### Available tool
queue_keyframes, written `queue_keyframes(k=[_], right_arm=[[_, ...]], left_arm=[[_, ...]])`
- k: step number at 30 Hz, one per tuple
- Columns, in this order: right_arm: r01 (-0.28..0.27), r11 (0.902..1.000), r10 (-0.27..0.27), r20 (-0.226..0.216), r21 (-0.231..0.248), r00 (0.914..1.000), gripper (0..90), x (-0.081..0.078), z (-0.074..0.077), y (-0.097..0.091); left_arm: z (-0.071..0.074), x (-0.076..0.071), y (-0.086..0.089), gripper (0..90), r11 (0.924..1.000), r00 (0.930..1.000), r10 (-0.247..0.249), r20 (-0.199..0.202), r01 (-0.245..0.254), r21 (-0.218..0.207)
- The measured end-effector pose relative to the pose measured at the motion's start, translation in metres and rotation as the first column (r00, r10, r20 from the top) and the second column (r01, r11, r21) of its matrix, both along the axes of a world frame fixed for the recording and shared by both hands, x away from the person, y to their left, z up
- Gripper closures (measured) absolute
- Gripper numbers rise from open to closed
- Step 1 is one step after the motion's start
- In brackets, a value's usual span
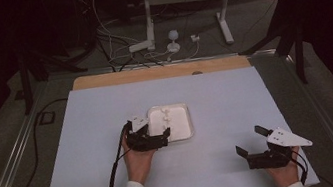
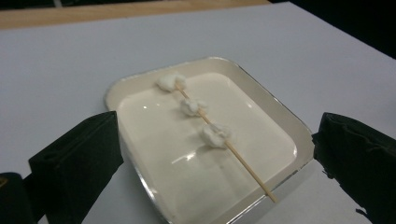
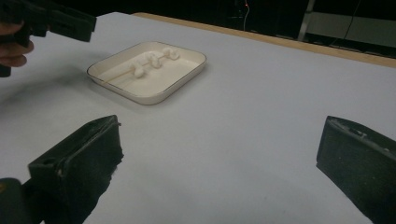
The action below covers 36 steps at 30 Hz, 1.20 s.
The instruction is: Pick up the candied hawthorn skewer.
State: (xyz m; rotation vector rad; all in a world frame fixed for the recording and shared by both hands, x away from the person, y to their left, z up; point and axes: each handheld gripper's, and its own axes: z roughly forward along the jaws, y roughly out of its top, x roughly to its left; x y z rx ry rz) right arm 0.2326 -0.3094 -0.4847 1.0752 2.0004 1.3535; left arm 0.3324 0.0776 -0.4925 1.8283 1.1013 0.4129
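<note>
A shallow white square tray (image 1: 187,132) (image 2: 261,112) (image 3: 187,77) lies near the middle of the white table. In it rests a thin wooden skewer (image 2: 245,165) (image 3: 116,75) carrying three white marshmallow pieces (image 2: 191,107) (image 3: 152,59) (image 1: 167,118). My left gripper (image 1: 153,135) (image 2: 215,154) stands open at the tray's near left corner, its jaws apart on either side of that end. Nothing is between them but the tray. My right gripper (image 1: 252,141) (image 3: 219,154) is open over bare table at the front right, well apart from the tray.
The white tabletop (image 1: 226,99) ends in a wooden strip (image 1: 161,72) at the far edge. Beyond it are a white stand's legs (image 1: 150,38), cables and a small white object (image 1: 173,36) on the floor. A black cable (image 1: 112,180) trails from the left gripper.
</note>
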Motion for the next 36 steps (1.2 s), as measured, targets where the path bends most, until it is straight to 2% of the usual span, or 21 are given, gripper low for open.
queue_keyframes(k=[10,15,17,18,19,21,22,23,26,27,28,29,30,32,33,36], right_arm=[[0.001,1.0000,-0.001,0.000,0.001,1.0000,0.0,0.000,0.000,-0.001],[0.002,1.0000,-0.002,0.000,0.001,1.0000,0.0,0.000,0.000,-0.001],[0.001,1.0000,-0.001,-0.001,0.001,1.0000,0.0,0.000,0.000,-0.001],[0.001,1.0000,-0.001,-0.001,0.001,1.0000,0.0,0.000,0.000,-0.001],[0.001,1.0000,-0.001,-0.001,0.002,1.0000,0.0,0.000,0.000,-0.001],[0.001,1.0000,-0.001,0.000,0.002,1.0000,0.0,0.000,0.000,-0.001],[0.001,1.0000,-0.001,0.000,0.002,1.0000,0.0,-0.001,0.000,-0.001],[0.001,1.0000,-0.001,0.000,0.002,1.0000,0.0,-0.001,0.000,-0.001],[0.000,1.0000,0.000,0.000,0.002,1.0000,0.0,-0.001,0.000,-0.001],[0.000,1.0000,0.000,0.000,0.002,1.0000,0.0,-0.001,0.000,-0.001],[-0.001,1.0000,0.001,0.001,0.001,1.0000,0.0,-0.001,0.000,-0.001],[-0.001,1.0000,0.001,0.001,0.001,1.0000,0.0,-0.001,0.000,-0.001],[-0.002,1.0000,0.002,0.001,0.000,1.0000,0.0,-0.001,0.000,0.000],[-0.002,1.0000,0.002,0.000,-0.001,1.0000,0.0,-0.001,0.000,0.000],[-0.003,1.0000,0.003,0.000,-0.001,1.0000,0.0,-0.001,0.000,0.000],[-0.002,1.0000,0.002,-0.001,0.001,1.0000,0.0,-0.001,0.000,-0.001]], left_arm=[[-0.013,0.006,-0.022,7.1,0.9983,0.9954,-0.028,-0.092,0.032,0.049],[-0.024,0.013,-0.031,6.9,0.9963,0.9854,-0.031,-0.167,0.044,0.074],[-0.027,0.014,-0.033,7.2,0.9935,0.9820,-0.023,-0.188,0.043,0.105],[-0.028,0.014,-0.034,9.7,0.9918,0.9814,-0.019,-0.191,0.042,0.120],[-0.027,0.014,-0.033,14.1,0.9931,0.9799,-0.016,-0.199,0.039,0.111],[-0.026,0.013,-0.032,29.0,0.9893,0.9792,0.000,-0.203,0.029,0.143],[-0.025,0.013,-0.032,43.0,0.9868,0.9795,0.003,-0.201,0.029,0.159],[-0.024,0.013,-0.030,43.0,0.9853,0.9785,0.001,-0.206,0.034,0.167],[-0.021,0.013,-0.026,59.3,0.9812,0.9732,0.014,-0.230,0.031,0.190],[-0.020,0.013,-0.024,62.8,0.9811,0.9710,0.016,-0.238,0.031,0.191],[-0.020,0.014,-0.023,70.6,0.9819,0.9688,0.021,-0.247,0.027,0.188],[-0.020,0.015,-0.021,70.6,0.9835,0.9659,0.028,-0.258,0.020,0.180],[-0.020,0.016,-0.019,77.1,0.9852,0.9628,0.032,-0.268,0.015,0.171],[-0.020,0.018,-0.016,79.9,0.9881,0.9578,0.041,-0.285,0.003,0.154],[-0.020,0.018,-0.015,84.8,0.9893,0.9552,0.043,-0.293,0.001,0.146],[-0.020,0.020,-0.013,88.2,0.9916,0.9488,0.044,-0.313,-0.004,0.129]])
